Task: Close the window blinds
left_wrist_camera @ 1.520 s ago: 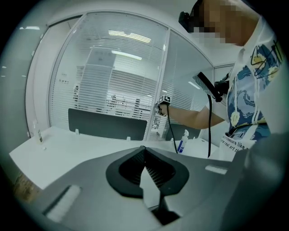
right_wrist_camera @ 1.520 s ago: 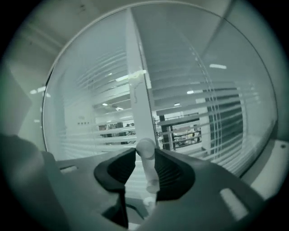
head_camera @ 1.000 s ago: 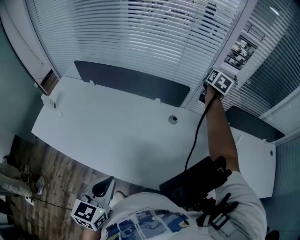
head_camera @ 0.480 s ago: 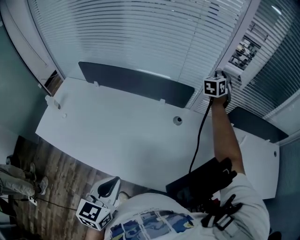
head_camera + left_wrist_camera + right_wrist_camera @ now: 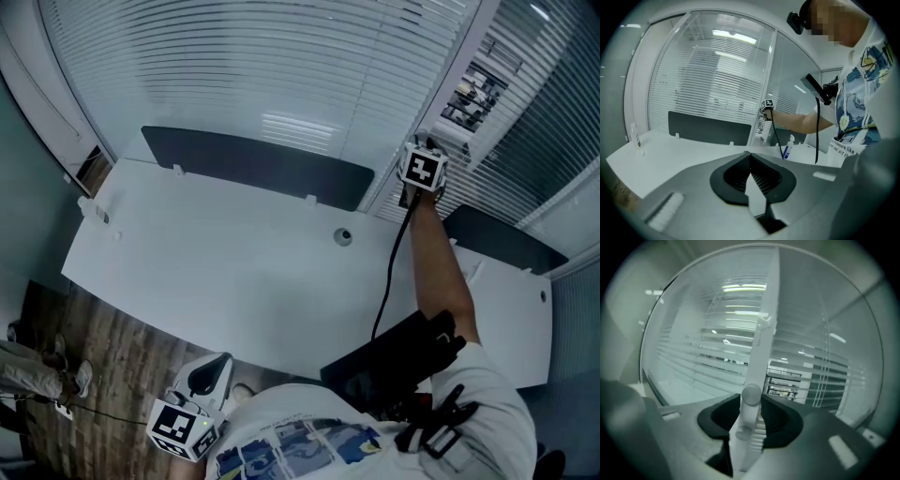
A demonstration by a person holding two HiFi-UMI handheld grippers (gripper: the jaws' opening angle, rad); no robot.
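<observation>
We record the right gripper (image 5: 751,414) clamped on one white round-headed blind control knob (image 5: 751,394), on the white upright window post (image 5: 766,329); the left gripper (image 5: 750,171) hangs low beside the person, jaws together, empty; two panels of white slatted window blinds (image 5: 253,66) stand behind the white desk (image 5: 234,272).

White bench (image 5: 234,272); window blinds (image 5: 234,75) behind it; right gripper (image 5: 425,150) beyond bench's far edge, at blinds; left gripper (image 5: 206,377) off near edge.
</observation>
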